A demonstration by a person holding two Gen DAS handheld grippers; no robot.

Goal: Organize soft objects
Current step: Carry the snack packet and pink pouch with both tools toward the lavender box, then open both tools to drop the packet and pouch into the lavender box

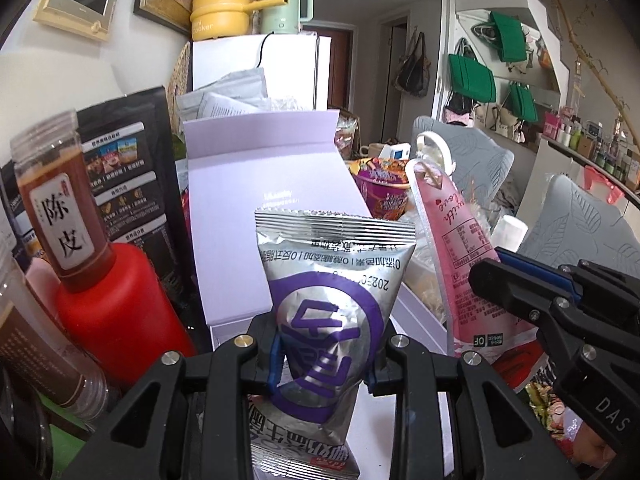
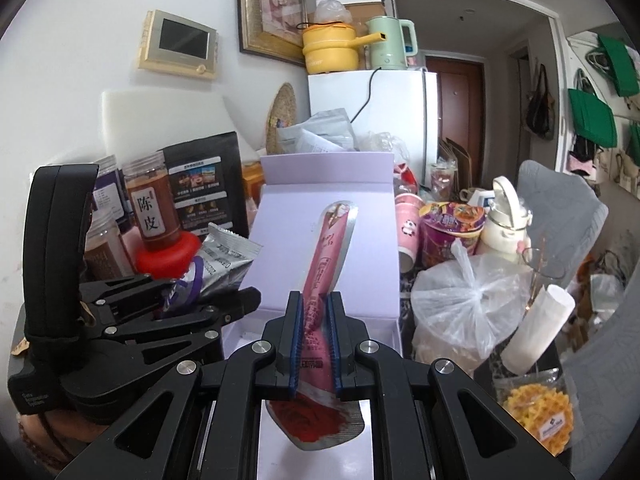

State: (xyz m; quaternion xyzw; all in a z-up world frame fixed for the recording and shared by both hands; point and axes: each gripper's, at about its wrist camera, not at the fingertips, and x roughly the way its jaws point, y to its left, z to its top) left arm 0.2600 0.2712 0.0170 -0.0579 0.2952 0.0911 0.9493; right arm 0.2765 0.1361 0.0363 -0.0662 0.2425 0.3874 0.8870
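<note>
At far left a clear jar [image 1: 60, 204] of amber strips, labelled 陈皮, stands on a red lid [image 1: 120, 312], with a black printed pouch [image 1: 124, 168] behind. My left gripper [image 1: 324, 364] is clamped on a crinkled silver foil packet [image 1: 332, 300] with a purple ring and upside-down Chinese print, held upright over the open lilac box [image 1: 272, 184]. Right of it, my right gripper [image 2: 314, 344] pinches a slim, glossy pink pouch [image 2: 326, 256]; "with love" reads along its side. Further right sit a purple noodle cup [image 2: 448, 228] and a knotted, crumpled plastic bag [image 2: 460, 300].
</note>
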